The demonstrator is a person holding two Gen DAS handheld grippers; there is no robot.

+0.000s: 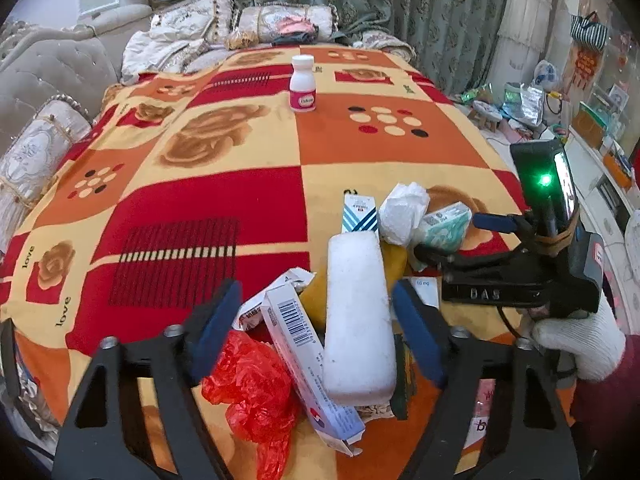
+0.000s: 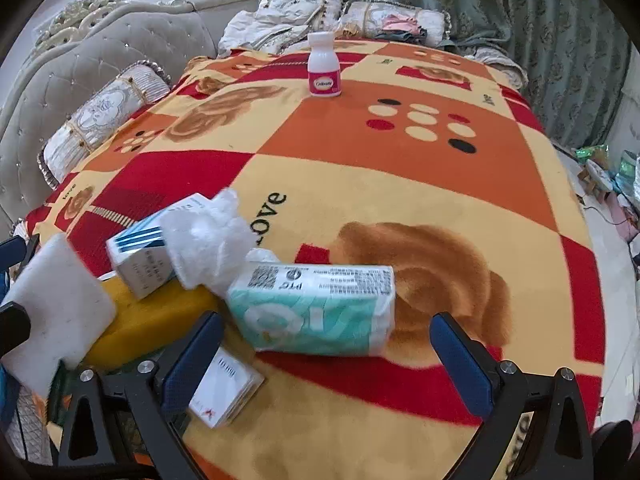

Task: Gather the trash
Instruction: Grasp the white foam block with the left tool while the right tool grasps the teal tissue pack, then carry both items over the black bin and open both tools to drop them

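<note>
Readable marks on the bed and the rig

The blanket (image 2: 360, 208) carries "love" — by its rose squares; a small box (image 2: 226, 392) reads "10 mg"; the right gripper (image 1: 486, 222) body shows "DAS" — the bottle (image 2: 324, 70) label is too blurred.

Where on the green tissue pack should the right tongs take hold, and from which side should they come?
Grip the green tissue pack across its short width, near the middle, coming from above and the near side. It lies flat on the blanket with its long axis across the view, its right end free, and the open right tongs already straddle its near edge. Avoid the left end, crowded by the crumpled tissue.
</note>
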